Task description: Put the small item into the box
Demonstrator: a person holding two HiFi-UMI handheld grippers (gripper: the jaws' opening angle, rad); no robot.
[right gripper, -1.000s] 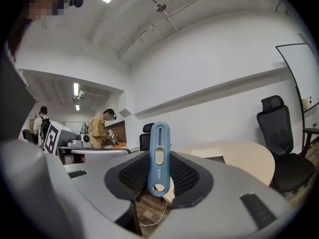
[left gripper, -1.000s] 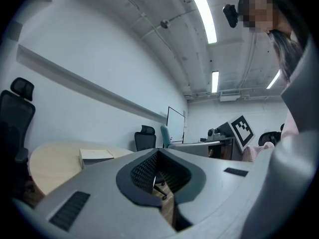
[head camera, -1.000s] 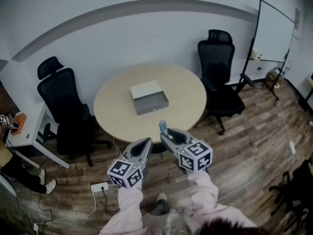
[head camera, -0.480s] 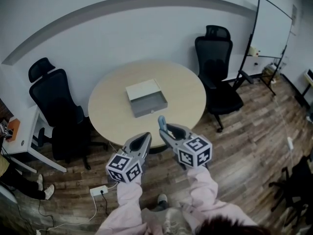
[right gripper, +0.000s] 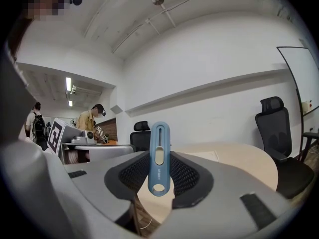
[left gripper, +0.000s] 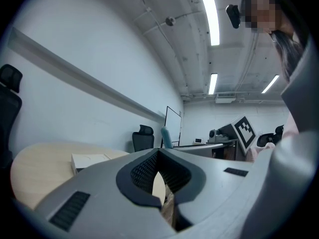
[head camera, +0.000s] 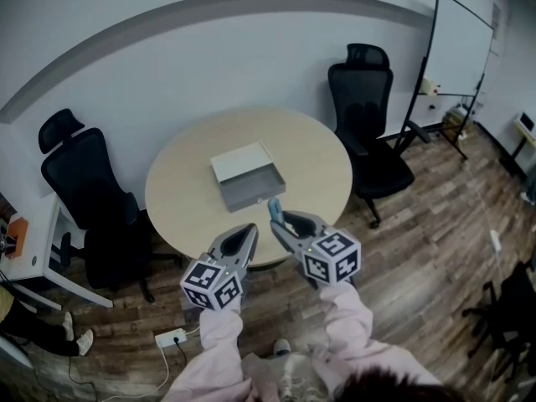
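Left gripper (head camera: 248,230) and right gripper (head camera: 280,224) brought closer to table (head camera: 318,153) edge. Left jaws pressed together, nothing held. Blue item (right gripper: 159,158) pinched upright by right gripper at table's near edge; box (head camera: 247,177) at table centre.

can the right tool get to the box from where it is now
Probably yes: the right tool, gripping the blue item, is at the near edge of the table, and nothing stands between it and the box.

Our small item (head camera: 275,208) hangs over the table's (head camera: 322,162) near edge, the box (head camera: 245,174) mid-table behind it; one chair (head camera: 79,187) left, another chair (head camera: 366,111) far right.
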